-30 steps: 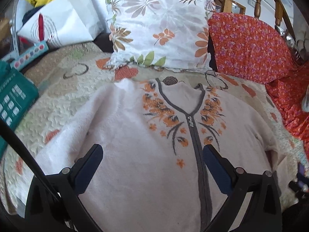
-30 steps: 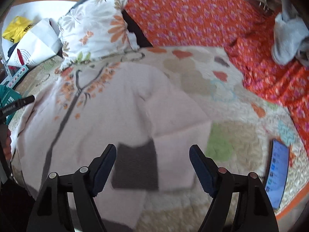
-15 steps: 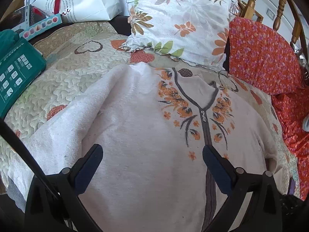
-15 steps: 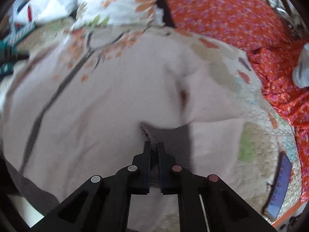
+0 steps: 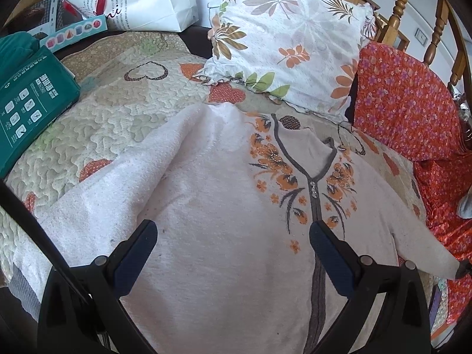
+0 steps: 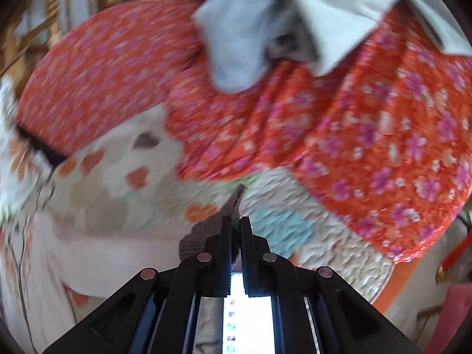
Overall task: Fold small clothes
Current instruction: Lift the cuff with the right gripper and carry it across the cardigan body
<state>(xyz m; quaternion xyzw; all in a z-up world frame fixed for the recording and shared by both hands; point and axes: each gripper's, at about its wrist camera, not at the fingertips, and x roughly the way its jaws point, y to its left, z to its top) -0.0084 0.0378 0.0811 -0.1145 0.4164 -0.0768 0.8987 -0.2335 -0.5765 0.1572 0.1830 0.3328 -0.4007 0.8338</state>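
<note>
A pale pink cardigan (image 5: 224, 212) with orange flower embroidery and a grey zip band lies front-up on the quilted bedspread (image 5: 112, 112). My left gripper (image 5: 233, 237) is open and hovers just above its chest. My right gripper (image 6: 235, 225) is shut on the grey cuff (image 6: 203, 236) of the cardigan's right sleeve and holds it stretched out to the side, over the quilt. In the left wrist view that sleeve (image 5: 419, 242) runs out to the right edge. The right wrist view is blurred by motion.
A floral pillow (image 5: 292, 38) and an orange flowered cover (image 5: 413, 100) lie past the collar. A green box (image 5: 26, 100) and a white bag (image 5: 147, 0) sit at the left. A lit phone (image 6: 247, 321) lies below my right gripper. Grey clothes (image 6: 250, 29) lie on the orange cover.
My right gripper closed on the sleeve cuff, then pulled it from across the cardigan's body out to the right. My left gripper shifted a little left over the chest and stayed open.
</note>
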